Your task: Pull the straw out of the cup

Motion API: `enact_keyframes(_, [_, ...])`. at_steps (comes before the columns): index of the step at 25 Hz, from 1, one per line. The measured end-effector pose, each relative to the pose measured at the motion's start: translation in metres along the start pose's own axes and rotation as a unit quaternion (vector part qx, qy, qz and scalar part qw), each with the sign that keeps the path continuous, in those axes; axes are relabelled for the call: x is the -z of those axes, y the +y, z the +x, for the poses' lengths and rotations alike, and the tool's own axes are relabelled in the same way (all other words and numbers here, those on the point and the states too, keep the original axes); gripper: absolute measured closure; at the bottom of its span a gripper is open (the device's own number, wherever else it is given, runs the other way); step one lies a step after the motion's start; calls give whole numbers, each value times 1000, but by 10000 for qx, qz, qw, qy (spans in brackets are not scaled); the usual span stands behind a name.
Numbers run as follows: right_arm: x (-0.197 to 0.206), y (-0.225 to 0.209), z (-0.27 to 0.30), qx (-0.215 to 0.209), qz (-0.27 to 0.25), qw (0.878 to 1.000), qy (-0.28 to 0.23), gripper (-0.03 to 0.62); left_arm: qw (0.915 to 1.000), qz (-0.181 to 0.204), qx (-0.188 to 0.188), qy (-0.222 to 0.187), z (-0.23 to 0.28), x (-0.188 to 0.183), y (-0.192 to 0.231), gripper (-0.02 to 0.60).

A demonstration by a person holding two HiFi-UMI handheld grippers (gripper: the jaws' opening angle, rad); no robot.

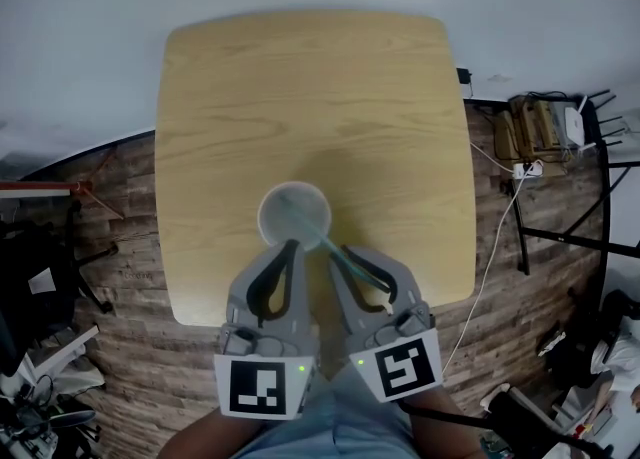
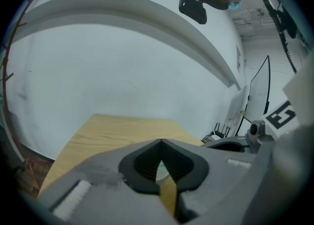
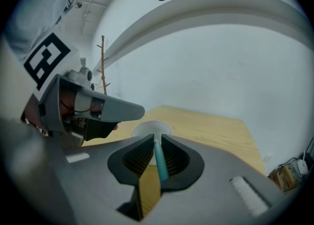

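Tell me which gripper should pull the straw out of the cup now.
Right. The right gripper has the teal straw gripped between its pads where it leans out of the cup. The left gripper is shut, its tips together with nothing between them.

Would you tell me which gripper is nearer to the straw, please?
Right. The right gripper has the straw pinched between its jaws; the left gripper, jaws together, sits just left of it by the cup's near rim.

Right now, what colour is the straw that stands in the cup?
Teal, a blue-green. The straw shows best in the right gripper view.
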State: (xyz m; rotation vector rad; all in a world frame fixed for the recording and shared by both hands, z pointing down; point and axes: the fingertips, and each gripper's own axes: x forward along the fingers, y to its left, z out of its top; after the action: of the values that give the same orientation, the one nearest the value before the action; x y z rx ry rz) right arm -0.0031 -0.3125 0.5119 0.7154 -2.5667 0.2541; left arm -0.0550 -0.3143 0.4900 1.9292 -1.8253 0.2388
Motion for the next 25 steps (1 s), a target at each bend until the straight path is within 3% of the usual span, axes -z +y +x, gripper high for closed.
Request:
enact_keyframes(14, [-2,3,-3,8,1,10000,43,553,9999,77,32,-77,-4,-6,-1,561])
enact_keyframes(25, [-27,15,-16,278,15,9993,-268,553,9992,230,126,-307,-26,-24,3,561])
